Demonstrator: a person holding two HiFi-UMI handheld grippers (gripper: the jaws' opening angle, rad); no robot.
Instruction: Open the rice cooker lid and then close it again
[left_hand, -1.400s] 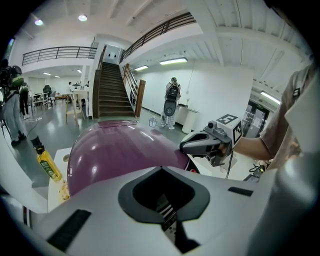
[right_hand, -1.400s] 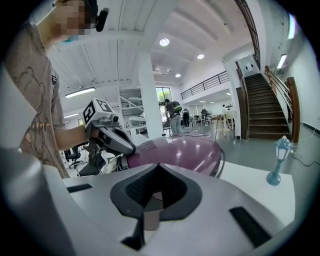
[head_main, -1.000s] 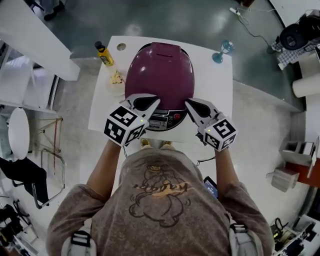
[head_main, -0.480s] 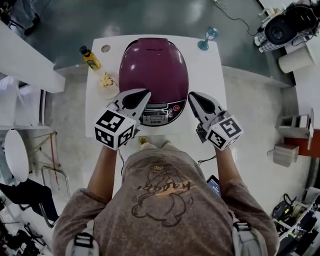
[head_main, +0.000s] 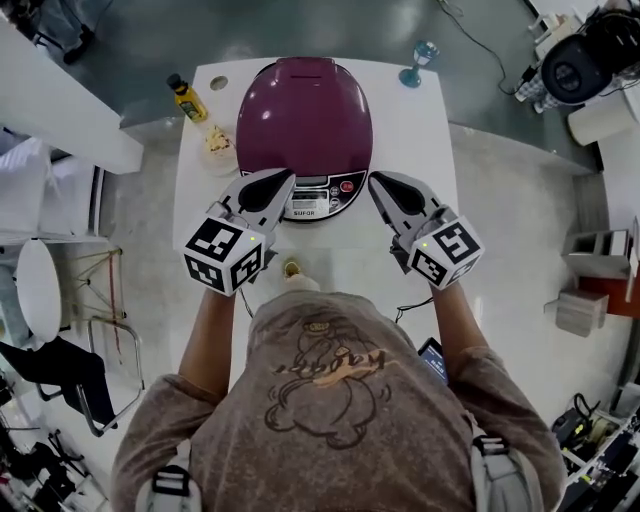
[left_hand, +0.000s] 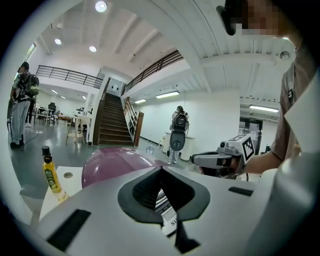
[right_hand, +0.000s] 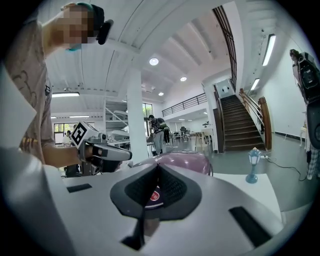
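The purple rice cooker (head_main: 304, 120) stands on the white table (head_main: 425, 135) with its lid down and its control panel (head_main: 318, 196) facing me. My left gripper (head_main: 284, 178) is shut and empty, its tips just left of the panel. My right gripper (head_main: 374, 182) is shut and empty too, just right of the panel. In the left gripper view the jaws (left_hand: 161, 169) meet in front of the cooker's dome (left_hand: 110, 161). In the right gripper view the closed jaws (right_hand: 159, 166) point at the cooker (right_hand: 186, 161), and a red button shows through the gap behind them.
A yellow oil bottle (head_main: 187, 98) and a small dish of food (head_main: 216, 142) sit on the table left of the cooker. A blue stemmed glass (head_main: 420, 60) stands at the far right corner. Chairs and a white bench are on the floor to the left.
Both grippers have drawn back from over the cooker's front edge and spread a little apart, so the control panel now shows between them. The lid stays down.
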